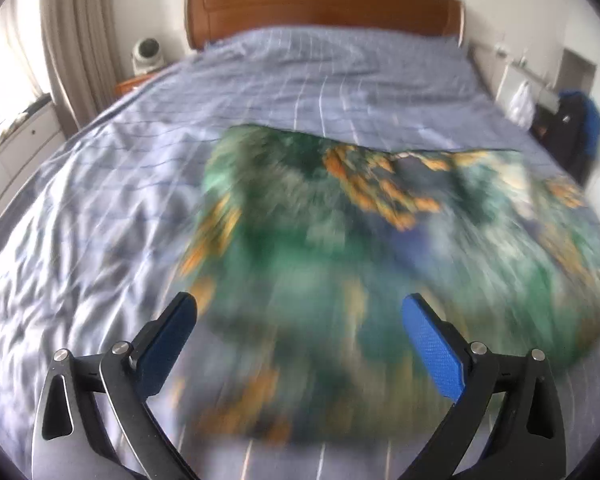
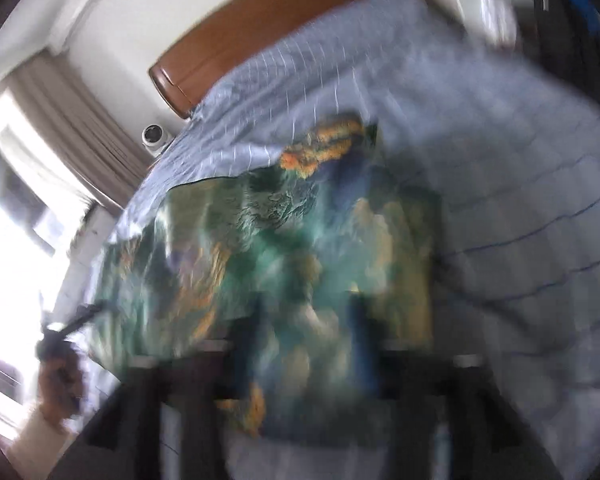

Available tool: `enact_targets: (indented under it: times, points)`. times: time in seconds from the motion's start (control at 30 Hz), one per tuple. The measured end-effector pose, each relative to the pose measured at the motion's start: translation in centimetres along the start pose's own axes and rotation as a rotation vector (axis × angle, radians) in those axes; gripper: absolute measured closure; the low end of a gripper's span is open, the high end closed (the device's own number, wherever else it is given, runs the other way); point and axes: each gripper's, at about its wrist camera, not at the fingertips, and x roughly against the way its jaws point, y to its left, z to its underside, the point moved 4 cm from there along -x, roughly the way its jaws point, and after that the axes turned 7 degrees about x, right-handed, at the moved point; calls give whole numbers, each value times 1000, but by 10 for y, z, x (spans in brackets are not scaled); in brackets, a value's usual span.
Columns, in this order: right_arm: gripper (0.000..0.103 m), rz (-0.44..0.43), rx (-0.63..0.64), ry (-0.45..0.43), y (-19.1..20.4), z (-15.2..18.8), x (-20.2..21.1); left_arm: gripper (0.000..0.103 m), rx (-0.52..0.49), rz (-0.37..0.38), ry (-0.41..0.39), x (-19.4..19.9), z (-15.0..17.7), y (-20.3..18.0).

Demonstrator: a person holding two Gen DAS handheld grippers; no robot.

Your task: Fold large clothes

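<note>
Both tools: my left tool [image 1: 300, 312] gapes wide with nothing in it, above the near edge of the green-and-orange garment [image 1: 364, 248]; my right tool [image 2: 308, 320] is too blurred to judge. It lies on the blue bed [image 1: 100, 208], bare sheet at left; no writing legible.

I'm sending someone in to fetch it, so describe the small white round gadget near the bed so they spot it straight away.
Start at the brown wooden headboard of the bed with the pale blue striped cover. Just beside the headboard, toward the beige curtain, an orange-brown bedside table stands. The white round gadget sits on it, the only white ball-shaped thing there.
</note>
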Motion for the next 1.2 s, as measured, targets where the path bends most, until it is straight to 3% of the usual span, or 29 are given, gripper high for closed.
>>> enact_targets:
  times: [0.03, 0.1, 0.17, 0.23, 0.3, 0.33, 0.37, 0.57, 0.67, 0.73, 0.8, 0.93, 0.97, 1.0, 1.07, 1.2]
  points:
    - [29, 78, 37, -42, 5, 12, 17, 1, 1, 1, -12, 12, 16, 8]
    - [27, 249, 54, -93, -5, 40, 42, 1, 17, -68, -44, 27, 52, 30]
    - [19, 394, 2, -81, -35, 61, 52, 0, 64, -161, -66, 22, 82, 55]
    - [19, 512, -87, -35, -62, 84, 37, 0, 153, -208, 1, -9, 104, 84]
    - [15, 518, -144, 53, -90, 99, 12, 0, 259, -122, 82, -30, 109, 101]
    - [7, 466, -187, 83, -99, 107, -1, 0, 284, -110, 74, -29, 105, 105]
    - [0, 453, -175, 57, -98, 105, -1, 0, 293, -103, 75, -29, 105, 106]
    - [0, 369, -187, -23, -98, 109, 10, 0, 294, -92, 37, -23, 113, 106]
    - [0, 346, -204, -50, -101, 115, 14, 0, 275, -118, 89, -26, 107, 106]
    - [0, 382, -182, 53, -98, 109, 0, 2, 243, -106, 163, -24, 88, 104]
    - [0, 420, -148, 136, -90, 97, -7, 1, 251, -54, 107, -9, 66, 104]
    - [0, 590, -55, 19, -81, 64, 18, 0, 331, -100, -37, 3, 28, 122]
    - [0, 630, -51, 23, -85, 63, 14, 0, 362, -122, -54, -4, 27, 130]
    - [0, 655, -72, 83, -96, 69, -1, 0, 395, -156, -49, -18, 31, 140]
    - [0, 616, -138, 234, -116, 93, -39, 0, 474, -220, 49, -55, 59, 157]
    - [0, 632, -127, 180, -111, 93, -36, 0, 517, -146, -20, -51, 66, 164]
